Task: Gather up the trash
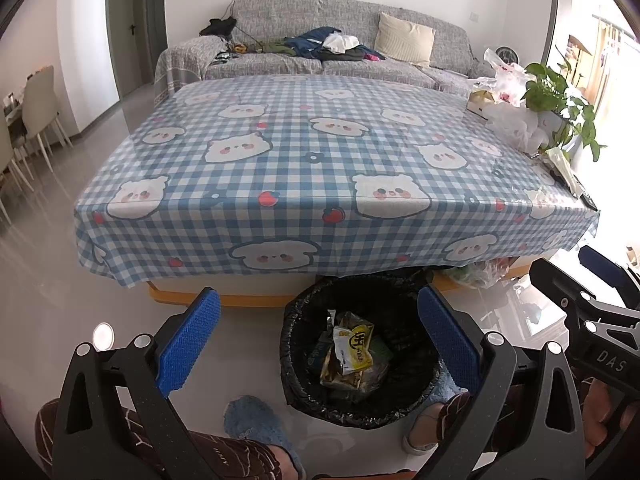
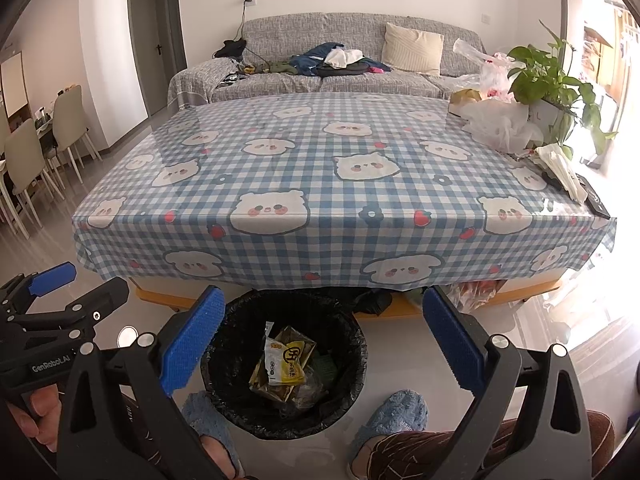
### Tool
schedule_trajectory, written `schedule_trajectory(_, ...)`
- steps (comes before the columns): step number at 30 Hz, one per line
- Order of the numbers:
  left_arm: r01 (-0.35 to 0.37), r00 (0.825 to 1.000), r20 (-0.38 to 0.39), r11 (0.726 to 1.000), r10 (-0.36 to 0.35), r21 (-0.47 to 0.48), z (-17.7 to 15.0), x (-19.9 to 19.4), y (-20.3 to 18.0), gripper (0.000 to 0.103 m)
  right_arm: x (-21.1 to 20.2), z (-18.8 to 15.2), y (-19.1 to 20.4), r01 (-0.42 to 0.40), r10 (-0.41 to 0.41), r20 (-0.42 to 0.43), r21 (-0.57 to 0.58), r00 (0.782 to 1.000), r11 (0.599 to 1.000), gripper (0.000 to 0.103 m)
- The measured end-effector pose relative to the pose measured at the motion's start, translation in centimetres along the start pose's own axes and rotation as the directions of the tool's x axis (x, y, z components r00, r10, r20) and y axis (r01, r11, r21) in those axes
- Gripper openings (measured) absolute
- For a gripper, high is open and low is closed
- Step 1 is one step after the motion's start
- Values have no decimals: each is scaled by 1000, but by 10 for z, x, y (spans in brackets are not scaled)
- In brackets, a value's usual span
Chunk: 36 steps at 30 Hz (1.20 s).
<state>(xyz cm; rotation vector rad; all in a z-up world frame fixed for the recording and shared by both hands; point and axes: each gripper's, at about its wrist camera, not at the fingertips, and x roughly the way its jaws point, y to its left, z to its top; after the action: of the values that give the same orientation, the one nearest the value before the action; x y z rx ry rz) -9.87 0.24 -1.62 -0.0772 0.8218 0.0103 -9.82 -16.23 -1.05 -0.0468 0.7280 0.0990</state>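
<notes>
Wrappers (image 1: 352, 354) lie in the black-lined bin (image 2: 224, 408); both grippers, left (image 1: 318, 344) and right (image 2: 320, 344), gape wide and empty, while plastic bags (image 2: 500, 124) remain on the table (image 2: 280, 184).

Brightness: bright daylight, both views evenly lit.
Source: window (image 2: 600, 60) right of the counter (image 2: 320, 160), blown out to white.
Glare: sheen on the counter's far left part; pale reflections on the floor (image 1: 48, 280) left of the counter.
Shadows: soft and dark under the counter's near edge.
Distortion: strong fisheye; the counter's edges bow, corners go black.
Focus: sharp throughout.
</notes>
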Motion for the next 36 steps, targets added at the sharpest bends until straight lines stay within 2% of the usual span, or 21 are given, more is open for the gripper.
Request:
schedule_trajectory(20,-1,1000,-1,1000,1,3,0,-1,-2,97,1,-1,-1,0,0,-1,4,1000,1000,95)
schedule_trajectory(36,-43,999,4,999,43,-2,1,-2,1,97,4,-2,-3,-2,2,-11,13,1000,1000,95)
